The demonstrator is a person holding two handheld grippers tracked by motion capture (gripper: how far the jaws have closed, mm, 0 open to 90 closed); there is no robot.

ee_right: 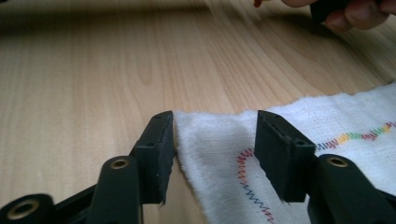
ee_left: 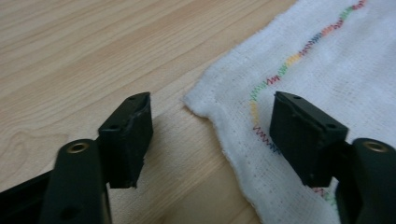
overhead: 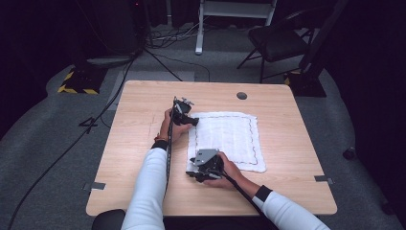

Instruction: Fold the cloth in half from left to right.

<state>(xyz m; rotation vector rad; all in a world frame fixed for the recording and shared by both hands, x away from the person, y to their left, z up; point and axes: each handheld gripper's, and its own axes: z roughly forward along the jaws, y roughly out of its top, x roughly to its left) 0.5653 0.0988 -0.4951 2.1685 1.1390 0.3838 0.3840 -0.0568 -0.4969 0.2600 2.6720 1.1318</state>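
Table (overhead: 143, 143) of pale wood with a square top was the biggest thing, and it stood on a grey carpet (overhead: 43, 143). A white square cloth with a wavy line of coloured stitches near its edge (overhead: 225, 139) lay flat on the table, a little right of the middle.

The person's left gripper (overhead: 184, 117) was at the far left corner of the cloth. From the left gripper view its jaws stood wide apart, one over bare wood and one over the cloth, with the corner (ee_left: 196, 100) between them. They held nothing.

The right gripper (overhead: 203, 167) was at the near left corner of the cloth. From the right gripper view its jaws were open too, with the cloth corner (ee_right: 210, 135) between them. One jaw seemed just beside the cloth's edge, but nothing was pinched yet.

I think the job was only at its start. Both grippers were lined up on the two left corners, but the cloth was not folded or lifted. The squeezing and the moving were all left to do.

A small dark round hole (overhead: 242, 95) sat in the table near the far edge, well apart from the cloth. A black folding chair (overhead: 277, 40) and cables (overhead: 167, 36) were on the floor far behind. Nothing on the table stood in the way.
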